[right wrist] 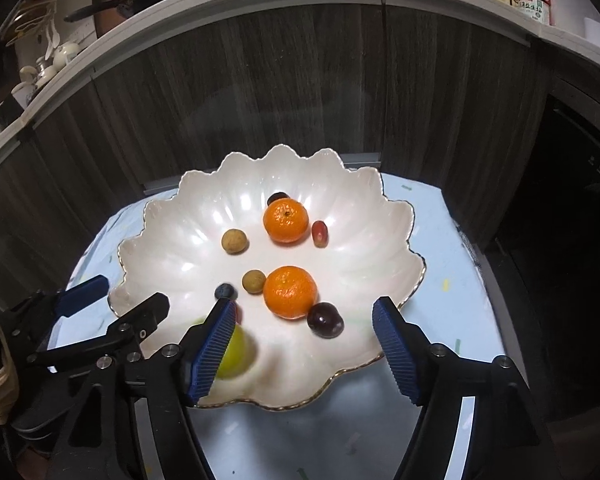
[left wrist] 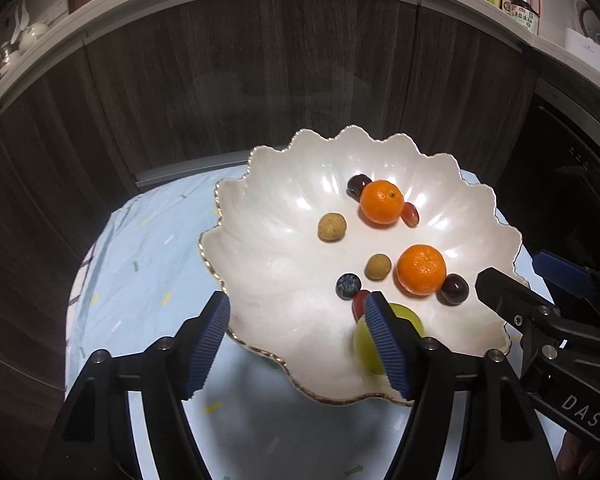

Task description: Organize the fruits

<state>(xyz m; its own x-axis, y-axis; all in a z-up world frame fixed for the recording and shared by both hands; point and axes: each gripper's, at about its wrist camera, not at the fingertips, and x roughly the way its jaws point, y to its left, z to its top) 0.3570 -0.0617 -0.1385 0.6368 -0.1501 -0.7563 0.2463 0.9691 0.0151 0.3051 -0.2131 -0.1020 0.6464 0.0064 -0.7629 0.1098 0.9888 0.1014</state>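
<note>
Fruit dish, white pearly ceramic with a scalloped gilt rim (left wrist: 260, 216), is sitting on the pale blue patterned surface (left wrist: 140, 248), directly ahead of and below both claws.

Contents, lying loose and apart in the dish: two orange mandarins, two tan round longan-like fruits, two dark plums or cherries, two small red grapes, one blueberry.

Green round grape-like fruit (right wrist: 236, 350), blurred, is lying at the near edge of the dish. It is sitting just outside the right finger of the left claw (left wrist: 300, 344) and just outside the left finger of the right claw (right wrist: 306, 350), so between the two claws and within neither.

Left claw: jaws spread, nothing between them but dish rim and surface. Right claw: jaws spread, pinching nothing; a dark round plum (right wrist: 325, 319) is lying ahead of its gap, slightly left of centre, touching the nearer orange mandarin (right wrist: 290, 291).

Judgement: the plum is nearest the right claw, lying straight forward; being round, it offers no preferred axis.
</note>
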